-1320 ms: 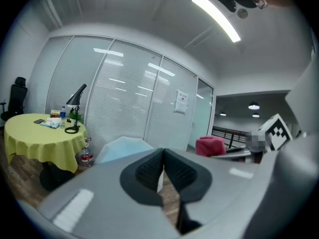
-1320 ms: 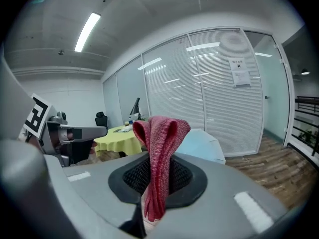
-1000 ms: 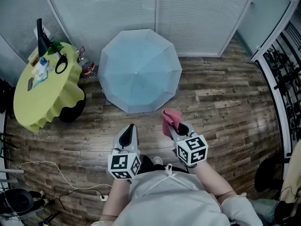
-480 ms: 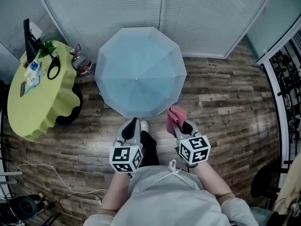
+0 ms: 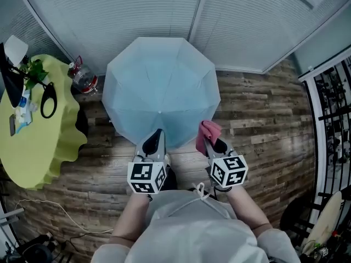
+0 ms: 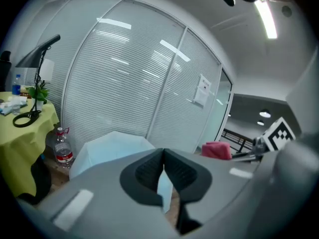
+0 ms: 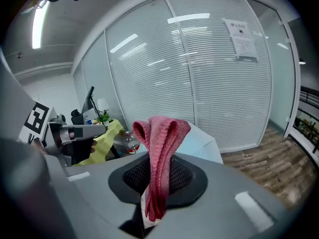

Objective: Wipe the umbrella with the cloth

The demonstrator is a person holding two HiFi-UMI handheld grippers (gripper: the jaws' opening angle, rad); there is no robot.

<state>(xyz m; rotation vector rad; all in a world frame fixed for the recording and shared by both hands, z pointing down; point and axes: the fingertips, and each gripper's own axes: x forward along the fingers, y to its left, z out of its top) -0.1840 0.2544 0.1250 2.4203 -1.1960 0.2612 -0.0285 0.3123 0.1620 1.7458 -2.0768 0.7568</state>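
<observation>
An open light-blue umbrella (image 5: 160, 89) rests canopy-up on the wooden floor against the blinds; it also shows as the umbrella (image 6: 112, 146) and the umbrella (image 7: 202, 142). My right gripper (image 5: 210, 138) is shut on a folded pink cloth (image 5: 208, 133), held just past the canopy's near right edge. The cloth (image 7: 160, 156) sticks up from the right gripper (image 7: 157, 176). My left gripper (image 5: 154, 140) hangs over the canopy's near edge; its jaws stand shut with nothing between them, as the left gripper (image 6: 163, 171) shows. The cloth (image 6: 216, 150) appears off to its right.
A round table with a yellow-green cloth (image 5: 33, 125) stands at the left, carrying a lamp, a plant and scissors (image 5: 48, 99). A water bottle (image 5: 83, 78) stands between table and umbrella. White blinds (image 5: 164, 15) close the back. A black rack (image 5: 332, 108) is at the right.
The person has stepped closer to the umbrella. Both grippers now reach the canopy's near edge; the cloth stays held in the right gripper.
</observation>
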